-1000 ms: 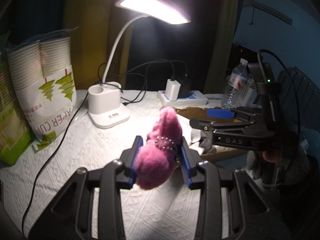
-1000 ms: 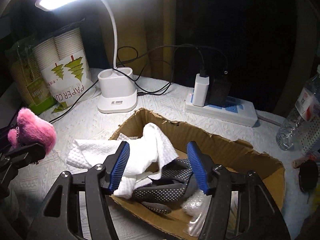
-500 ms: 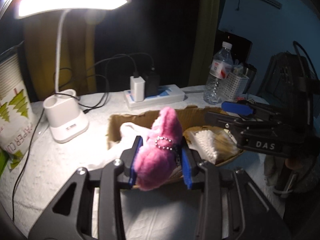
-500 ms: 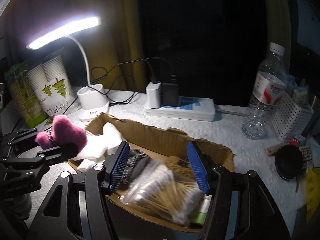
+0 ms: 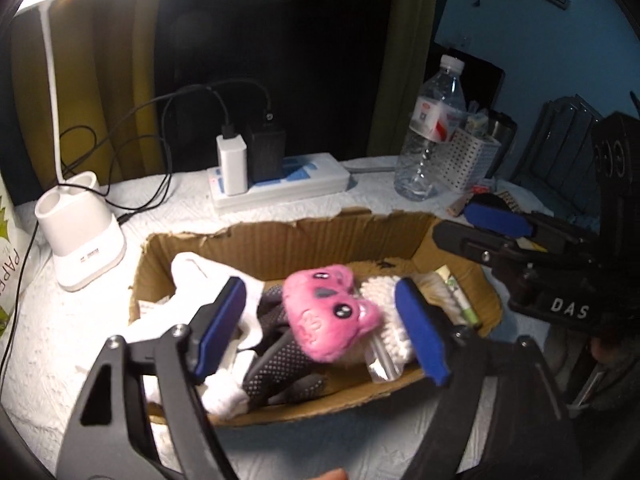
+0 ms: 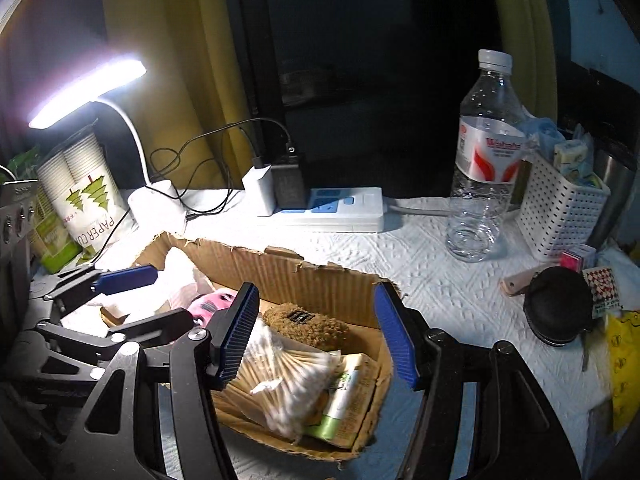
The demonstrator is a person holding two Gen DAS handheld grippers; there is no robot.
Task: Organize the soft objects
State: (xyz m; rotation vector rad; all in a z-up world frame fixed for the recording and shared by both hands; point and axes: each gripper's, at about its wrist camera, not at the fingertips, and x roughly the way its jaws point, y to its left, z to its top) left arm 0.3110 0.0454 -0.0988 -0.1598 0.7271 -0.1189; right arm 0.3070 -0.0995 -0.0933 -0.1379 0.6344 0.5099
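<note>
A pink plush toy [image 5: 334,314] is seen lying inside the cardboard box [image 5: 280,240], face up, on top of a dark dotted glove [image 5: 280,364] and against a bag of cotton swabs [image 5: 390,332]. It is flanked by the blue pads of the left gripper [image 5: 320,330], whose jaws are spread wide apart, with a clear gap shown on both sides of the toy. A white cloth [image 5: 200,276] is bunched at the left end of the box, partly draped over its rim.

From the right wrist view, only a small patch of the toy [image 6: 212,304] is shown, the rest being covered by the left gripper [image 6: 132,300] and by the right gripper [image 6: 316,336], whose jaws are also held apart over the box with nothing between them. A brown fuzzy item [image 6: 308,324] and a green-and-white tube [image 6: 340,404] are found at the box's right end.

Behind the box, a power strip [image 5: 280,192] with two chargers, a desk lamp [image 5: 80,240], a water bottle [image 6: 484,168] and a white perforated basket [image 6: 560,216] are set on the white textured table cover [image 6: 440,280]. The paper cup pack [image 6: 84,196] is cut off at the left edge in the left view. The toy's outline is slightly blurred.
</note>
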